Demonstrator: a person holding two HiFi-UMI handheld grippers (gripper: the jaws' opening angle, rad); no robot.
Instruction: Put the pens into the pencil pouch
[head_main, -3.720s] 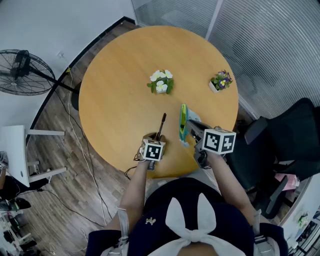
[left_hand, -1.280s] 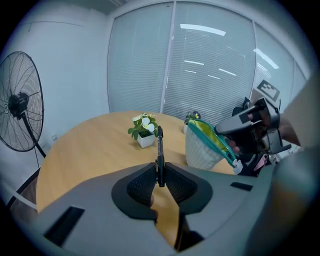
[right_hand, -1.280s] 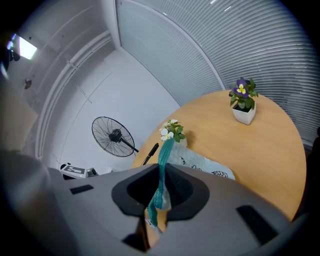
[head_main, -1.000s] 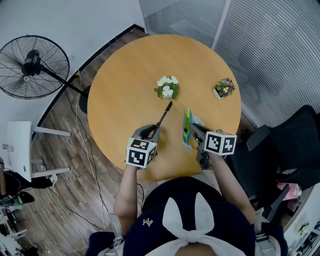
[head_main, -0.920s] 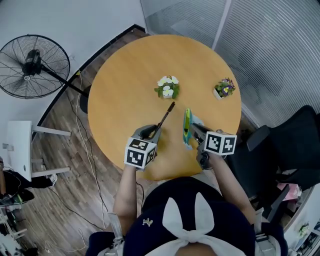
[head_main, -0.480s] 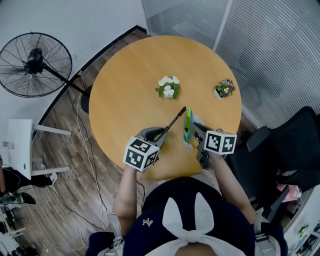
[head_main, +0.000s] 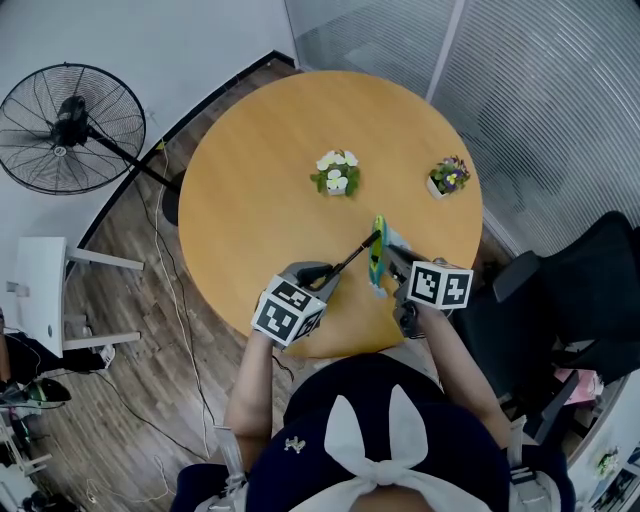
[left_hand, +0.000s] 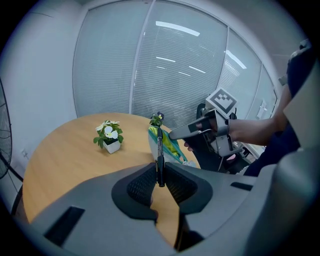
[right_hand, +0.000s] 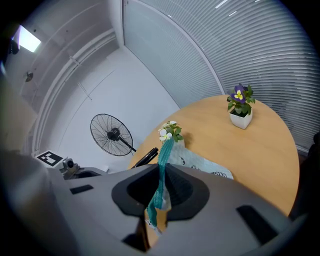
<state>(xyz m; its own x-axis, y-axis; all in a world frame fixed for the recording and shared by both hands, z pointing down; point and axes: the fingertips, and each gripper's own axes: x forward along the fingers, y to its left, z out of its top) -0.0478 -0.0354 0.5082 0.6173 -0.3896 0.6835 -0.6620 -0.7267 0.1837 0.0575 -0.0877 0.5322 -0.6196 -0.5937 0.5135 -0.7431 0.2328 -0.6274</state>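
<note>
My left gripper (head_main: 322, 276) is shut on a black pen (head_main: 352, 256), which points up and right with its tip at the top edge of the pouch (head_main: 377, 256). In the left gripper view the pen (left_hand: 160, 152) stands between the pads, and its far end meets the green and teal pouch (left_hand: 169, 146). My right gripper (head_main: 389, 258) is shut on the pouch's teal zip edge (right_hand: 162, 167) and holds it up on its side. The pen's tip (right_hand: 145, 157) shows just left of that edge. The round wooden table (head_main: 250, 190) lies under both.
A white-flower pot (head_main: 337, 174) and a purple-flower pot (head_main: 446, 176) stand on the far half of the table. A floor fan (head_main: 70, 125) stands at the left. A black office chair (head_main: 585, 275) is at the right. The table's near edge lies just under both grippers.
My left gripper has moved right with the pen. The pen has swung from pointing away across the table to pointing at the pouch's top edge. The right gripper and pouch stayed put.
</note>
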